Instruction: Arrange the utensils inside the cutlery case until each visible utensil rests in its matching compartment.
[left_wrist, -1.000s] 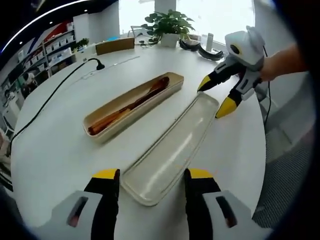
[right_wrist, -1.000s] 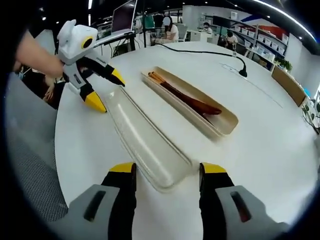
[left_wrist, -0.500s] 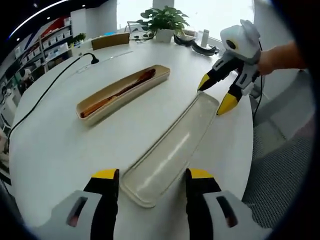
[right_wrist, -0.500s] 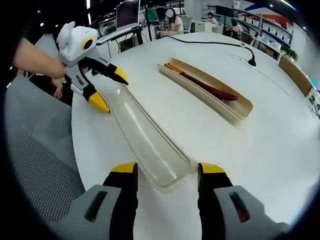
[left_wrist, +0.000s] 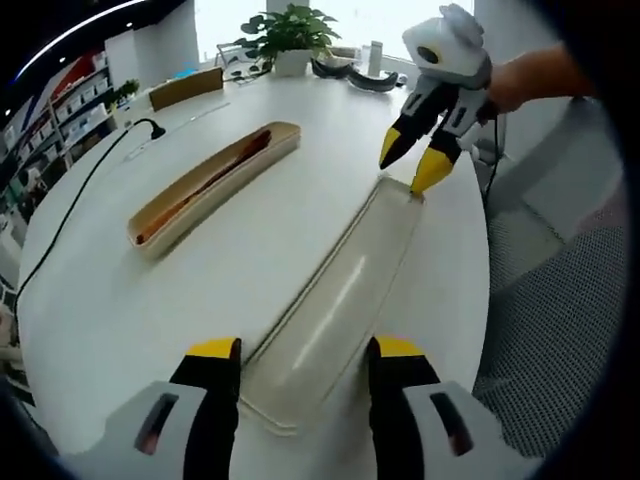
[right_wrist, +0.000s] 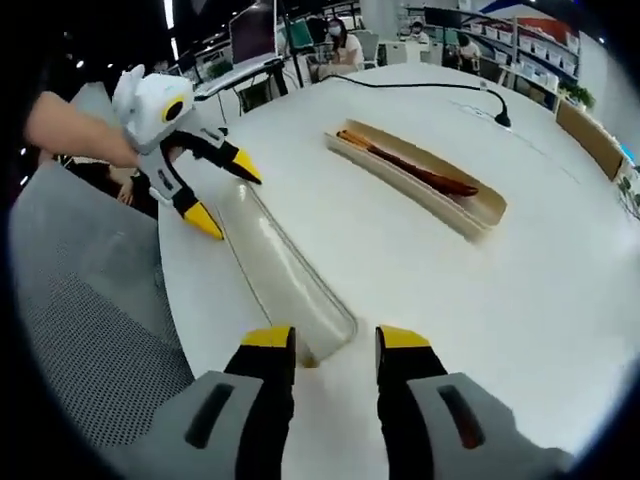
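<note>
Jaws of our left gripper (left_wrist: 298, 362) stand wide apart, one on each side of the near end of the lid (left_wrist: 335, 305), gripping nothing that we can see. Our right gripper (right_wrist: 330, 345) has its jaws closer together, flanking the opposite end of that lid (right_wrist: 283, 270); we cannot tell whether they touch it. In the left gripper view the right gripper (left_wrist: 418, 160) sits at the lid's far end. Left of our left jaws, well apart from the lid, lies the case (left_wrist: 205, 183) on the table (left_wrist: 120, 290), holding brown utensils (left_wrist: 215, 174). A cable (left_wrist: 75, 215) runs beyond it.
</note>
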